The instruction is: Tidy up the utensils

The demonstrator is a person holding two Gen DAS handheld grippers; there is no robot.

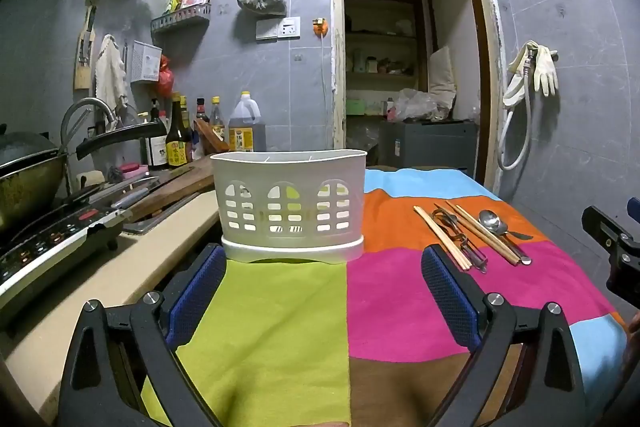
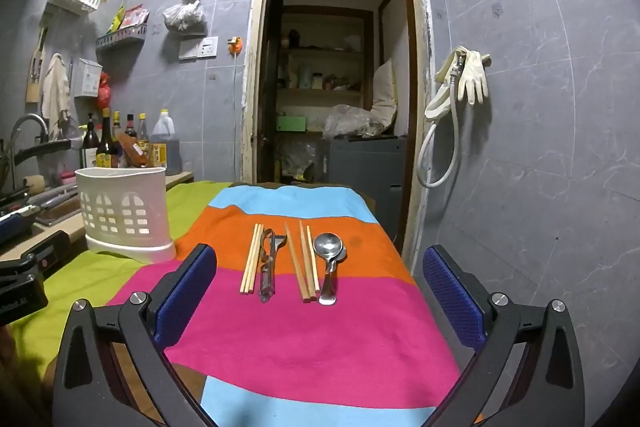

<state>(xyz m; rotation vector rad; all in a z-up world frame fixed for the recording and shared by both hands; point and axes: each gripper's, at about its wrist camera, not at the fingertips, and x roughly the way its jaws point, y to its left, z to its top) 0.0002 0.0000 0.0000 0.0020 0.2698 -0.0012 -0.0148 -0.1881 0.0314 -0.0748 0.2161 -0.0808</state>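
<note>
A white slotted utensil holder (image 1: 289, 211) (image 2: 122, 213) stands upright on the green part of a striped cloth. On the orange and pink bands lie wooden chopsticks (image 2: 251, 259), a metal peeler (image 2: 269, 267), more chopsticks (image 2: 305, 261) and stacked metal spoons (image 2: 330, 261), all side by side; the same row (image 1: 472, 231) shows in the left wrist view. My left gripper (image 1: 322, 273) hangs open just short of the holder, nothing between its blue pads. Open and empty too, my right gripper (image 2: 320, 281) faces the utensil row from the near side.
The striped cloth (image 2: 304, 331) covers a table that ends at a doorway behind. To the left runs a counter (image 1: 132, 259) with a cooktop (image 1: 48, 243), a wok (image 1: 24, 175), knives on a board and several sauce bottles (image 1: 180, 139). Gloves (image 2: 472, 75) hang on the right wall.
</note>
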